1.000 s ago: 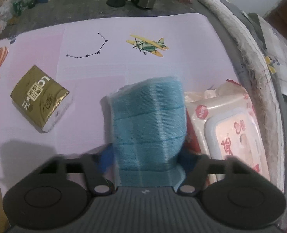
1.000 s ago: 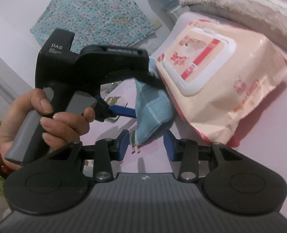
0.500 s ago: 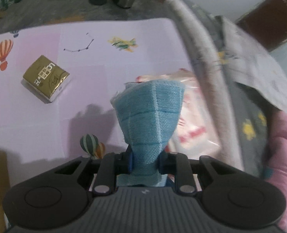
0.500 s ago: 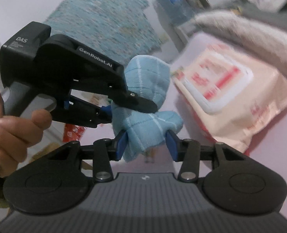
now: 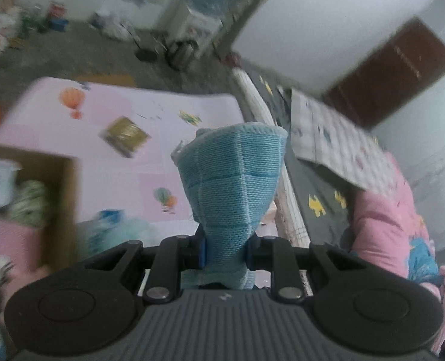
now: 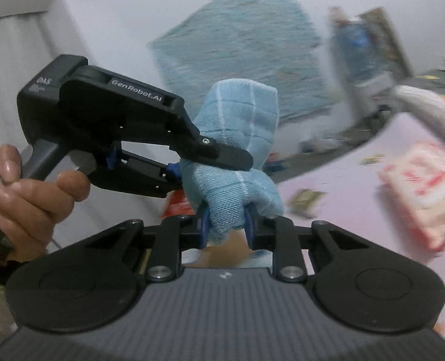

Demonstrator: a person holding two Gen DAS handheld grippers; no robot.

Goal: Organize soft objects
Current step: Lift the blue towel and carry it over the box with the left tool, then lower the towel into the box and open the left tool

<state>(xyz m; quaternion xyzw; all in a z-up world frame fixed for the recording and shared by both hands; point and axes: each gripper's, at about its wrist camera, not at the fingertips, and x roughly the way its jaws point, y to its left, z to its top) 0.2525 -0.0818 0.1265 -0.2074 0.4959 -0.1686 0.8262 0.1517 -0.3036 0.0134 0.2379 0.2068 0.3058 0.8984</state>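
Observation:
A folded light-blue knitted cloth (image 5: 234, 180) is held in the air by both grippers. My left gripper (image 5: 225, 254) is shut on its lower end; the cloth fans upward from the jaws. My right gripper (image 6: 226, 225) is shut on another part of the same cloth (image 6: 240, 162). The left gripper (image 6: 189, 153) shows in the right wrist view, clamped across the cloth's middle, with the person's hand on its handle. Below lies the pink mat (image 5: 126, 174) with a gold tissue pack (image 5: 126, 134) and a pink wet-wipes pack (image 6: 427, 189).
An open cardboard box (image 5: 63, 198) with soft items stands at the mat's left edge. A teal plastic bag (image 5: 114, 228) lies beside it. Rolled bedding (image 5: 261, 102), a grey blanket and a pink quilt (image 5: 397, 225) lie on the right. The floor beyond is cluttered.
Both grippers have lifted the blue cloth well above the mat. The right gripper has closed on the cloth. The views swung so the box and the room now show.

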